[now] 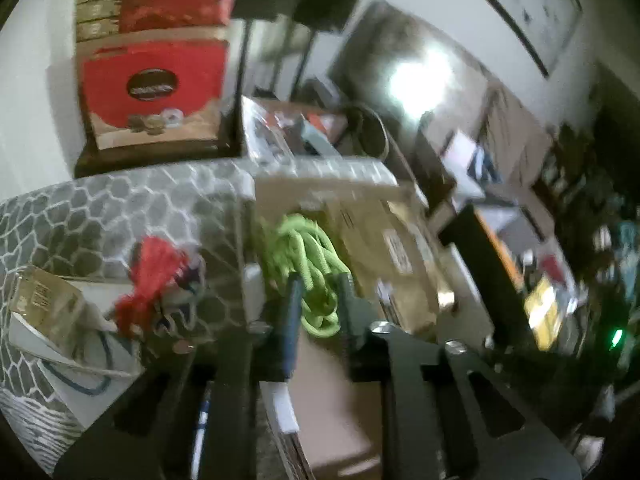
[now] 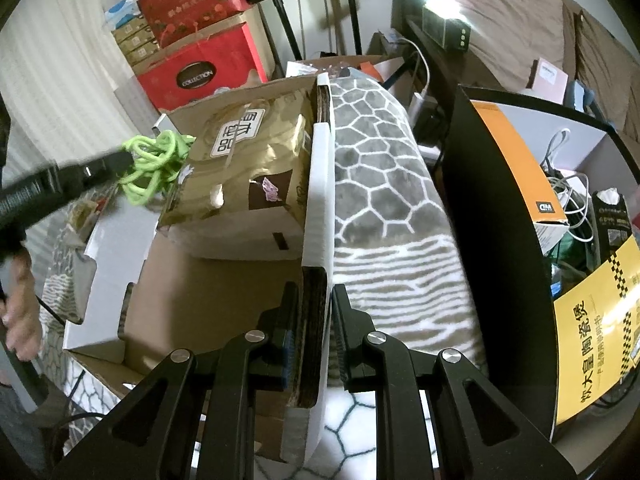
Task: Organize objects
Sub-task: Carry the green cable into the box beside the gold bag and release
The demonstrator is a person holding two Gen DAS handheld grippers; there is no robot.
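Left gripper (image 1: 316, 300) pinching green cord (image 1: 304, 256), right gripper (image 2: 314, 312) clamped on box wall (image 2: 318, 208), red carton (image 2: 200, 68) labelled "COLLECTION".

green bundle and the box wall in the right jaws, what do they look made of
Green bundle: looks like soft braided cord or rope, matt neon green; it hangs in loose tangled loops. Fibre type unclear.

Box wall: corrugated cardboard, smooth white outside face, brown inside; the cut edge between the right gripper's jaws shows brown layered fluting.
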